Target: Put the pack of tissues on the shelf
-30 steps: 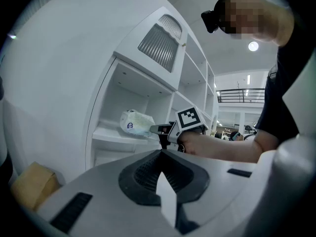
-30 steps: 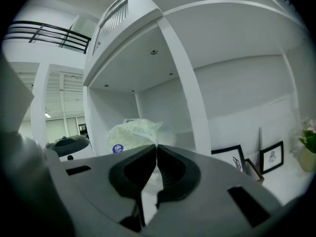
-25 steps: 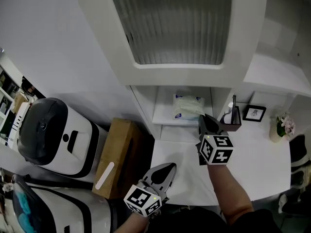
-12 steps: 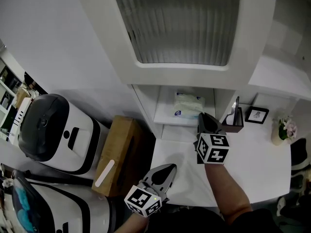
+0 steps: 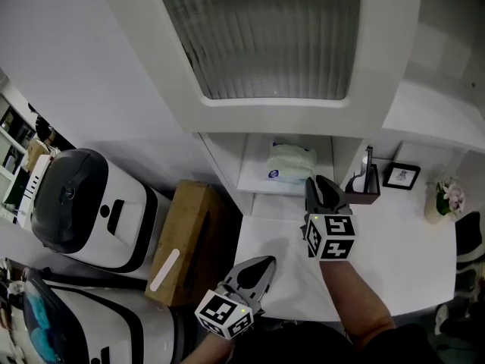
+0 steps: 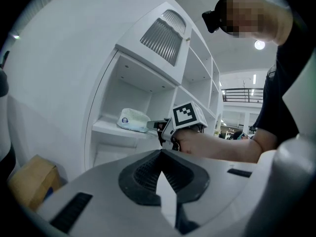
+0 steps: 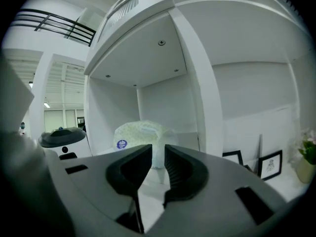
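Observation:
The pack of tissues (image 5: 290, 161), pale green with a blue round label, lies on the lower shelf (image 5: 254, 182) of the white cabinet. It lies free on the shelf, with no jaw touching it. My right gripper (image 5: 321, 187) hovers just in front of the shelf's right side. Its jaws stand a little apart with nothing between them, and the pack (image 7: 136, 132) shows beyond them. My left gripper (image 5: 264, 262) hangs low over the counter's front left corner with its jaws together and empty. From there the pack (image 6: 132, 120) and the right gripper (image 6: 152, 126) are both in sight.
A ribbed glass door (image 5: 265, 36) juts out above the shelf. A black holder with a bottle (image 5: 364, 184), a small picture frame (image 5: 399, 175) and a flower pot (image 5: 439, 199) stand on the white counter (image 5: 394, 256). A cardboard box (image 5: 186, 241) and white machines (image 5: 83, 211) stand to the left.
The right gripper has shifted slightly left in front of the shelf. The pack lies on the shelf throughout. The left gripper has not moved.

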`<move>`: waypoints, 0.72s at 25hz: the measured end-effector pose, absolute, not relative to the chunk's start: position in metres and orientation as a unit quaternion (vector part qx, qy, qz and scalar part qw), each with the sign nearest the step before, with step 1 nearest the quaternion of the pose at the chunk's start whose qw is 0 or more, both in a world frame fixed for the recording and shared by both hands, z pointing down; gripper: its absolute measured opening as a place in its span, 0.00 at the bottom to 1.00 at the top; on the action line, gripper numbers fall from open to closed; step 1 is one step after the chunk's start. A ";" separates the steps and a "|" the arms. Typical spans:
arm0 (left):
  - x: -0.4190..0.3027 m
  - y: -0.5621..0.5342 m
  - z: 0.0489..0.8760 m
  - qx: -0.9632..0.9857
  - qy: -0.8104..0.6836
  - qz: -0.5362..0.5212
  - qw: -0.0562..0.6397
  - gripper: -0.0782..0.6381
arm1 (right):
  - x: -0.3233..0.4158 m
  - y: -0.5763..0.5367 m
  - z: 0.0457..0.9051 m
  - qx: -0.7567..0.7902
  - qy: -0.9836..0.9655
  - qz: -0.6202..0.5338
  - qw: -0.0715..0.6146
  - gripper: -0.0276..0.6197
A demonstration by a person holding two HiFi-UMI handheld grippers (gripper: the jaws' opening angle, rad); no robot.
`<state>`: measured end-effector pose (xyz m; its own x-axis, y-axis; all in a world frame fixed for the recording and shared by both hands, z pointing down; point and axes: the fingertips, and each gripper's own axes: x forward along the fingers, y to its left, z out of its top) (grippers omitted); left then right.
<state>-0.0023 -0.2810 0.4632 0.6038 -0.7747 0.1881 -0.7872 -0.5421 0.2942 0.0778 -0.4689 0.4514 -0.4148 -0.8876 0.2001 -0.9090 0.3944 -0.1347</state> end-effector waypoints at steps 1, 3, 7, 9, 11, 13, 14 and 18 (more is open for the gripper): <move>-0.001 -0.280 0.463 0.878 -0.445 0.018 0.177 0.11 | 0.079 -0.466 0.451 0.539 -0.834 0.108 0.049 0.13; 0.000 -0.279 0.464 0.877 -0.445 0.018 0.177 0.11 | 0.084 -0.461 0.449 0.539 -0.834 0.103 0.046 0.13; 0.000 -0.277 0.465 0.875 -0.449 0.017 0.179 0.11 | 0.089 -0.445 0.436 0.519 -0.849 0.091 0.030 0.09; 0.000 -0.275 0.465 0.874 -0.451 0.017 0.179 0.11 | 0.085 -0.434 0.431 0.492 -0.865 0.093 0.015 0.06; 0.000 -0.272 0.464 0.873 -0.453 0.017 0.179 0.11 | 0.081 -0.422 0.429 0.468 -0.878 0.101 0.004 0.06; -0.001 -0.268 0.463 0.872 -0.455 0.019 0.179 0.11 | 0.079 -0.411 0.431 0.452 -0.886 0.108 0.002 0.06; -0.002 -0.266 0.462 0.871 -0.457 0.020 0.179 0.11 | 0.078 -0.405 0.433 0.447 -0.888 0.111 0.004 0.06; -0.009 -0.260 0.463 0.865 -0.467 0.021 0.181 0.11 | 0.073 -0.387 0.443 0.430 -0.894 0.124 0.013 0.05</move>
